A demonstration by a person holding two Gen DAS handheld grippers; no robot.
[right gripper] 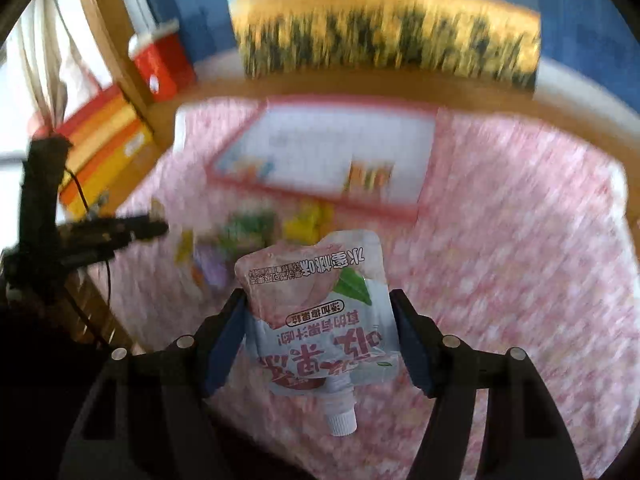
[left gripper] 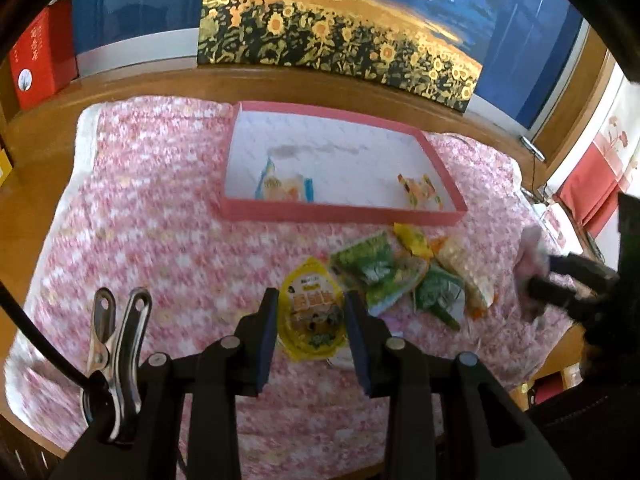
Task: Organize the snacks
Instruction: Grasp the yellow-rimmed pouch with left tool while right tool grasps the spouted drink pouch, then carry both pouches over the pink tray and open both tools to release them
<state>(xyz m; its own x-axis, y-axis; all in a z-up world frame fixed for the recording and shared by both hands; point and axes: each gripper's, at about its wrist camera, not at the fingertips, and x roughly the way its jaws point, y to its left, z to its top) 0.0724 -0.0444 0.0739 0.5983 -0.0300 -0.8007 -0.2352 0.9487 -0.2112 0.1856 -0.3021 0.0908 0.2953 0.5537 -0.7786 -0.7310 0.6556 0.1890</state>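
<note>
**Two pouches in the jaws, tray not yet reached**

Nearest, the left gripper (left gripper: 311,312) has its jaws drawn narrow around a yellow spouted snack pouch (left gripper: 310,326), and appears to be gripping it. The right gripper (right gripper: 318,330) stands much wider; its pink-and-white spouted jelly pouch (right gripper: 320,312), spout toward the camera, sits between the pads, the left pad seemingly touching, the right with a slight gap. I cannot tell whether that grip is firm.

The risk I judge: the slick pink pouch slipping out over the pink floral quilted cloth (left gripper: 160,220) if the hold is loose, landing short.

Beyond lies a loose heap of about five small packets (left gripper: 404,272), green, yellow and orange. Farthest, the shallow pink-rimmed white tray (left gripper: 340,216) holds two packets, well apart.
</note>
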